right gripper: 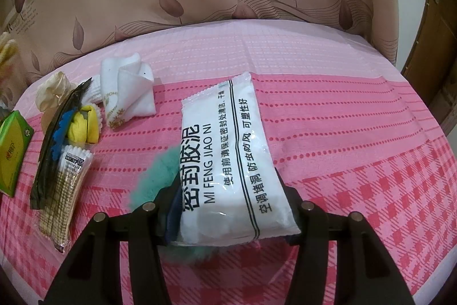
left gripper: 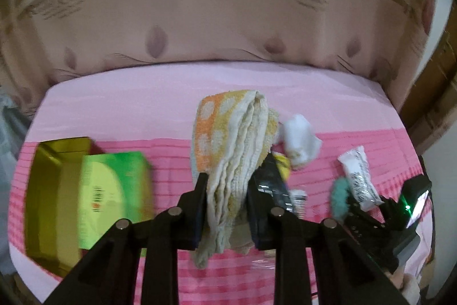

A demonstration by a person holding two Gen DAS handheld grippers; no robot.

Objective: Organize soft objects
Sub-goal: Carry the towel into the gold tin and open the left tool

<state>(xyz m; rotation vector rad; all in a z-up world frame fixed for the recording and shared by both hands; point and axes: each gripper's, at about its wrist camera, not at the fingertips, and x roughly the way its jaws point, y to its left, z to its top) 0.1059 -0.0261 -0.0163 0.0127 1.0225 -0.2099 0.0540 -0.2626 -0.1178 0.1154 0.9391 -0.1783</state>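
My left gripper [left gripper: 227, 182] is shut on a folded orange, yellow and cream towel [left gripper: 234, 139], held above the pink cloth. My right gripper [right gripper: 228, 185] is shut on a white sealing-clay packet [right gripper: 225, 151] with black print; the packet also shows in the left wrist view [left gripper: 358, 176]. A teal fluffy thing [right gripper: 155, 179] lies beside and under the right gripper's left finger. A white folded cloth [right gripper: 130, 85] lies at the back left, and it also shows in the left wrist view [left gripper: 300, 141].
An open yellow-green box [left gripper: 54, 196] with a green packet [left gripper: 114, 191] sits at the left. A black wrapper [right gripper: 54, 142], a yellow item [right gripper: 82, 128], a cream bow [right gripper: 52, 91] and a cotton-swab pack [right gripper: 64, 191] lie on the pink cloth [right gripper: 342, 133]. A curtain hangs behind.
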